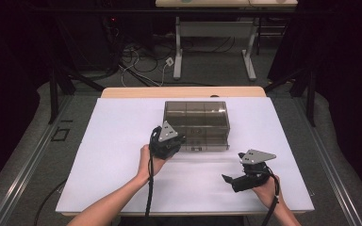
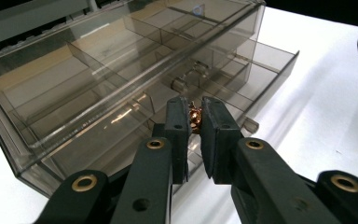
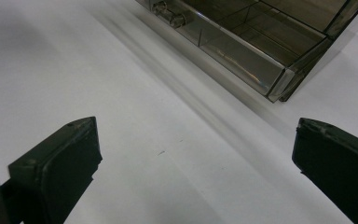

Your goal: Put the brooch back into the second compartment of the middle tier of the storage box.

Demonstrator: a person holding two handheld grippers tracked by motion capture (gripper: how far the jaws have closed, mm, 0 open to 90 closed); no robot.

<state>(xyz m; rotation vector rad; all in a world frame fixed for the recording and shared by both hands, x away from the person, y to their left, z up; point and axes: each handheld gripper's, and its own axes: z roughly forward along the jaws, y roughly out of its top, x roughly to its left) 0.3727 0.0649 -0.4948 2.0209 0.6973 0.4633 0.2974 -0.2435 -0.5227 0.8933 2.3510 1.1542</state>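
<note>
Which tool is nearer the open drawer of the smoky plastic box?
Left. The left tool hangs at the drawer, shut on a small copper-coloured bead. The right tool rests open on the white table, apart from it.

- No text, label, brand, number or sign can be read in any of the three views.
- A small pale patch is seen on the front of the smoky plastic drawer box [image 1: 196, 121], but it is too small for anything to be read.
</note>
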